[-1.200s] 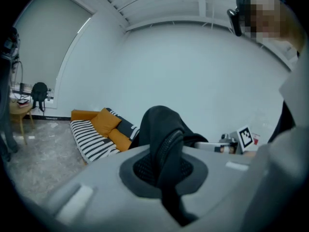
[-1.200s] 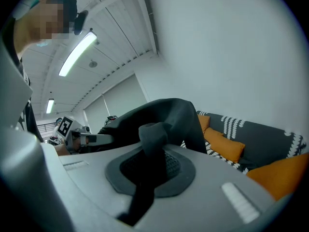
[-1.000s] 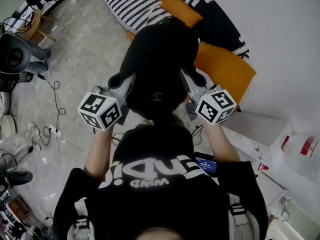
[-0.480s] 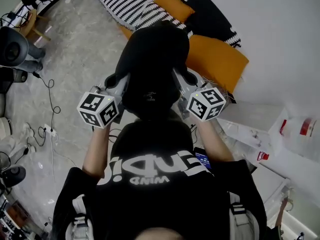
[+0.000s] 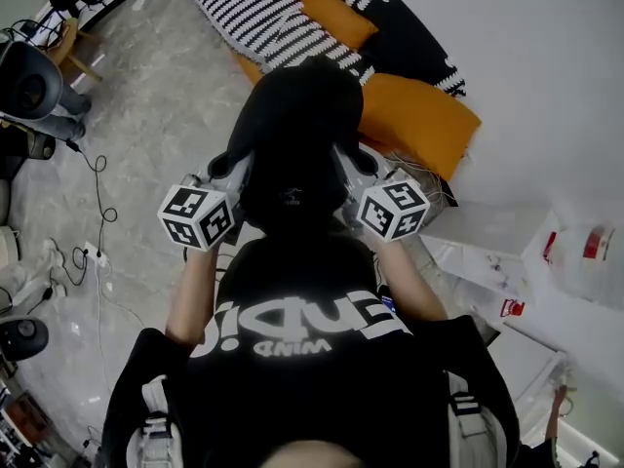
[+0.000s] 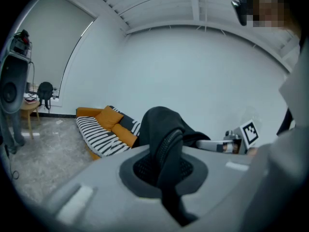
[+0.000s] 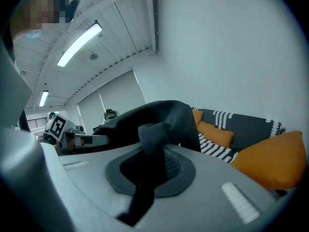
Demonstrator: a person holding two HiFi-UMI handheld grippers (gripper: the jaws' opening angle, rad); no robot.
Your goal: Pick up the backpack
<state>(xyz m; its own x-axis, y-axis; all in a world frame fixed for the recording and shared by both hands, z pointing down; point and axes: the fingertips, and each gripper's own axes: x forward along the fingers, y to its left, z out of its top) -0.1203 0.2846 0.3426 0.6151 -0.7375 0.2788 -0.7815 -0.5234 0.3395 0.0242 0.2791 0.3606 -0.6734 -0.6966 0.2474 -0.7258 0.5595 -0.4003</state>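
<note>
The black backpack [image 5: 292,135] hangs in the air in front of the person, between both grippers. My left gripper [image 5: 234,169] is shut on one padded shoulder strap [image 6: 166,144], which runs up out of its jaws to the backpack's body [image 6: 157,120]. My right gripper [image 5: 353,164] is shut on the other strap [image 7: 152,139], with the backpack's bulk [image 7: 159,115] just beyond. Each gripper shows in the other's view: the right gripper [image 6: 227,145] and the left gripper [image 7: 77,139].
A sofa with orange cushions [image 5: 419,115] and a striped blanket [image 5: 253,13] stands just beyond the backpack by the white wall. Cables [image 5: 97,261] trail over the grey floor at left. White boxes [image 5: 575,261] lie at right. A speaker [image 5: 29,76] stands at far left.
The right gripper has shifted left, closer in beside the backpack, and the sofa has slid slightly up and left in the head view. Both grips on the straps are unchanged.
</note>
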